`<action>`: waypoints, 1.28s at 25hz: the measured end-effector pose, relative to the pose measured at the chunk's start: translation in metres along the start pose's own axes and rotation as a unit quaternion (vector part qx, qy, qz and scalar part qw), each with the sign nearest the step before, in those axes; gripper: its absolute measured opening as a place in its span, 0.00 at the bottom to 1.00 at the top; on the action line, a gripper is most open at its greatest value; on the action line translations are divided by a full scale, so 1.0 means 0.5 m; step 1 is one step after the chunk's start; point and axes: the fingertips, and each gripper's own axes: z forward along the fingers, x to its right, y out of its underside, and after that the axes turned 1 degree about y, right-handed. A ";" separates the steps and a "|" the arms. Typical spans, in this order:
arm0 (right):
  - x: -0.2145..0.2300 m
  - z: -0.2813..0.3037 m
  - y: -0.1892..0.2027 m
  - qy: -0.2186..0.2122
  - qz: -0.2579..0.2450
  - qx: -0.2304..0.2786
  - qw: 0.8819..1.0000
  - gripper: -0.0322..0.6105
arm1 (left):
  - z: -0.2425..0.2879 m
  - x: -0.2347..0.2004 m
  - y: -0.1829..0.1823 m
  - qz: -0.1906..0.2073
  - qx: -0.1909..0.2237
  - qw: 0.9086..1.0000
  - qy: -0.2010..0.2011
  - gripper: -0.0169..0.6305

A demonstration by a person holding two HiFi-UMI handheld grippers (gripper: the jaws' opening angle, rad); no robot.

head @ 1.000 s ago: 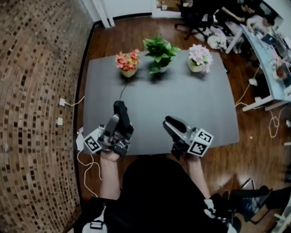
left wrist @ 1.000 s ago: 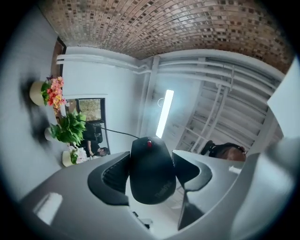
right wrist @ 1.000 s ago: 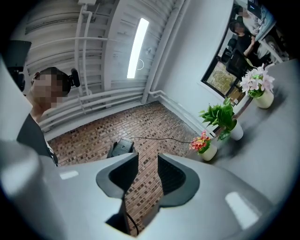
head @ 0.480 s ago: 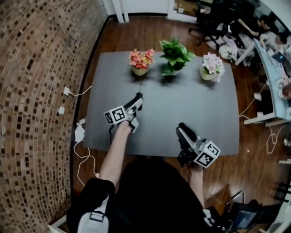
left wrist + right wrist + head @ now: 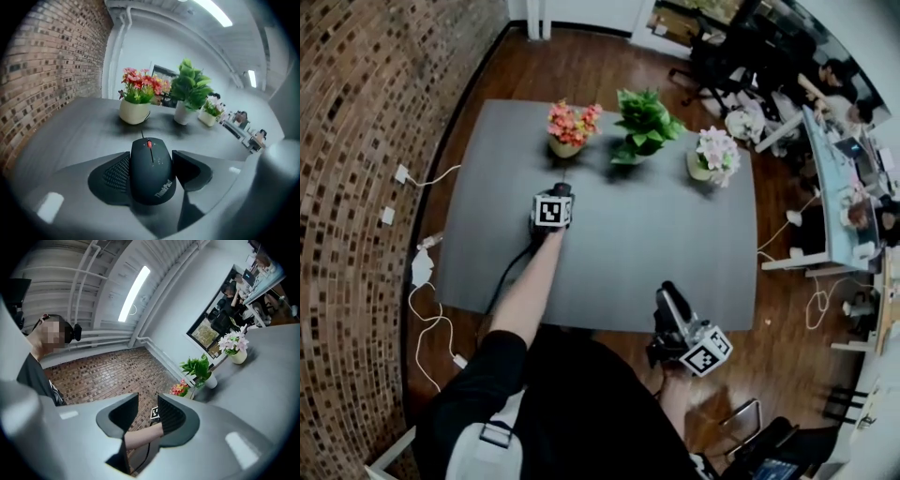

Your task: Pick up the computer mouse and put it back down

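Black ThinkPad mouse (image 5: 151,180), corded, matte shell, red scroll wheel.
Clamped between left gripper (image 5: 150,161) fingers, low at the grey surface (image 5: 70,133); contact unclear. Right gripper (image 5: 147,416) fingers apart, empty.

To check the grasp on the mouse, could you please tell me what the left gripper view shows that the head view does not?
Only the left gripper view shows the computer mouse, black with a red wheel, clamped between the left gripper's fingers, and the ceiling lights. Only the head view shows the right gripper at the near edge of the grey table, the person's left arm, and cables on the wooden floor. Both show the table, the brick wall, the orange-pink flowers, the green plant and the pale flowers.
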 end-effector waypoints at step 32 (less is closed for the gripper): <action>-0.021 0.289 0.066 -0.108 -0.006 -0.109 0.988 0.23 | -0.182 -0.041 -0.031 -0.123 0.093 0.988 -0.014 0.62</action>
